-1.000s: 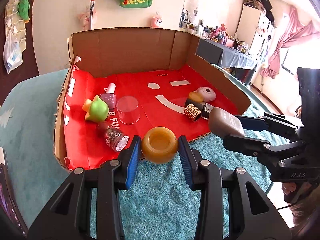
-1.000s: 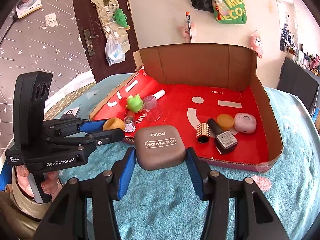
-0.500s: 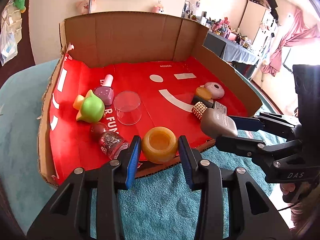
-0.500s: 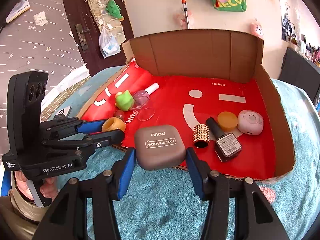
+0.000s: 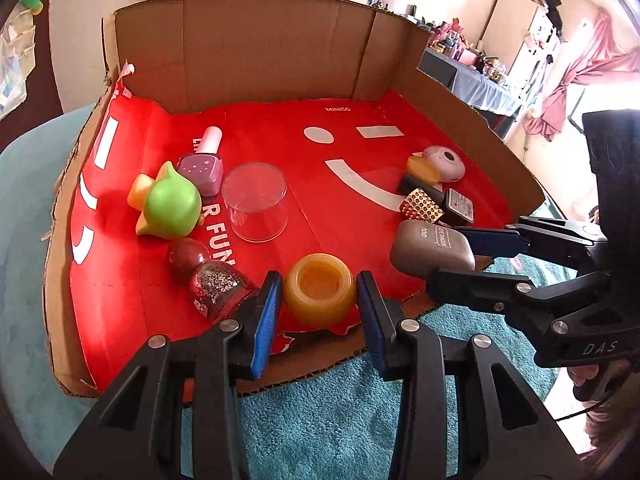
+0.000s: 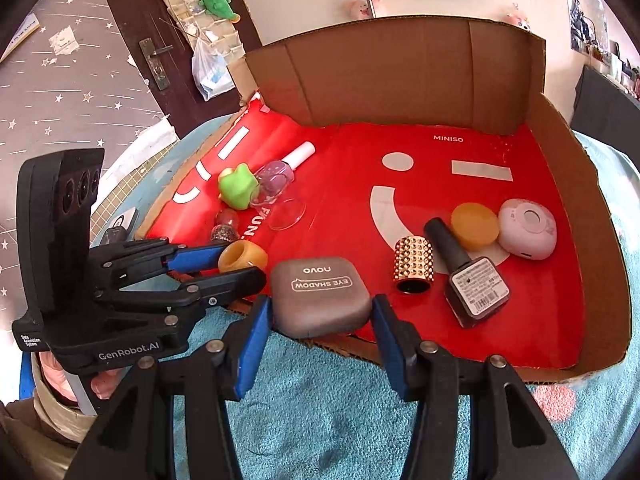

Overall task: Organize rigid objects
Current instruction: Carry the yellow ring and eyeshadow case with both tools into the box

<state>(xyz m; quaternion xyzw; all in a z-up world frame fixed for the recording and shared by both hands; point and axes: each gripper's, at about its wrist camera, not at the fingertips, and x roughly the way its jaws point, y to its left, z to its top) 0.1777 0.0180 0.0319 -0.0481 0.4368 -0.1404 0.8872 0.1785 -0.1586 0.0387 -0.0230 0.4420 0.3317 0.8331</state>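
A: Why do we hold both items over the near edge of the cardboard tray [image 5: 276, 48]?

B: Likely for sorting. The left gripper [image 5: 320, 300] pinches the amber jar [image 5: 320, 288] between its fingers; the right gripper [image 6: 322, 312] pinches the eye shadow case [image 6: 320, 296].

A: Tray count?

B: Three nail polish bottles, one green toy [image 5: 170, 208], one clear cup [image 5: 256, 200], one studded cap [image 6: 414, 264], one amber lid [image 6: 476, 226], one pink compact [image 6: 528, 228].

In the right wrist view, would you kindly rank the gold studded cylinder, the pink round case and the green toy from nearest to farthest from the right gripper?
1. The gold studded cylinder, just right of the right gripper, near the tray's front edge.
2. The pink round case, farther right, mid-tray.
3. The green toy, far left, beside the clear cup.
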